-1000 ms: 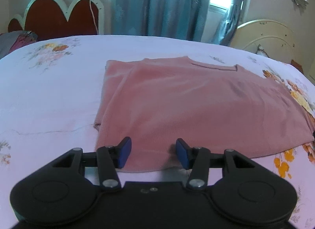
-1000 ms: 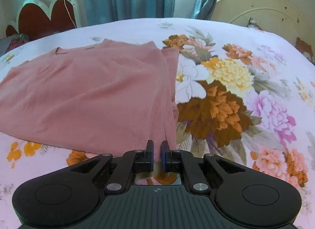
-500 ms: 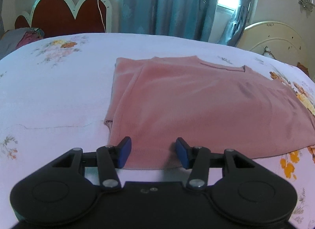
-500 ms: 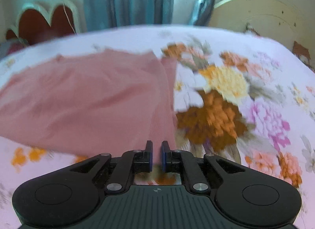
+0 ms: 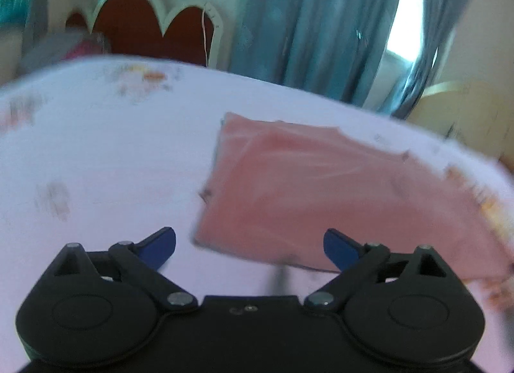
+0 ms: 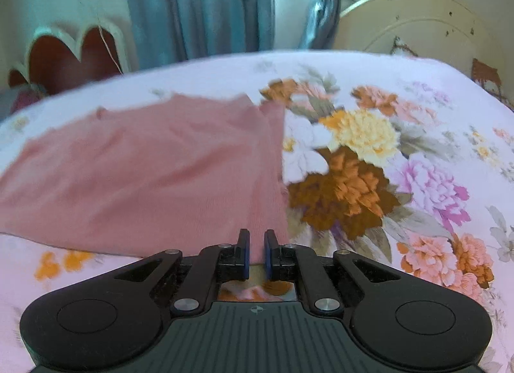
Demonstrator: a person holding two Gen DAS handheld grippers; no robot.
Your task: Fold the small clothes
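Two sets of tongs faced one pink top (image 5: 337,193) spread flat on a bed (image 5: 106,161) covered by a pale lilac sheet printed with flowers. In the left wrist view, blurred by motion, the top filled the centre and right of the frame, its near hem just ahead of the left tongs (image 5: 250,246). Behind the bed stood a scalloped red headboard (image 5: 154,32) with a cream border at upper left, and blue-grey curtains (image 5: 308,26) hung beside a bright window (image 5: 408,13) at upper right. In the right wrist view a cream arched bed frame (image 6: 417,23) rose at upper right, and big orange, yellow and purple blooms of the sheet's floral print (image 6: 350,186) lay right of the top. Nothing stood between either tool and the cloth.

The top looked like soft, finely ribbed knit, folded into a rough rectangle with layered edges on both sides.

The left tongs had just been opening and stood wide apart, nothing between the blue pads; earlier they were narrower over the hem. The right tongs (image 6: 256,252) had also just been parting, from nearly shut to a narrow gap at the top's near right corner (image 6: 266,222), released rather than pinching it.
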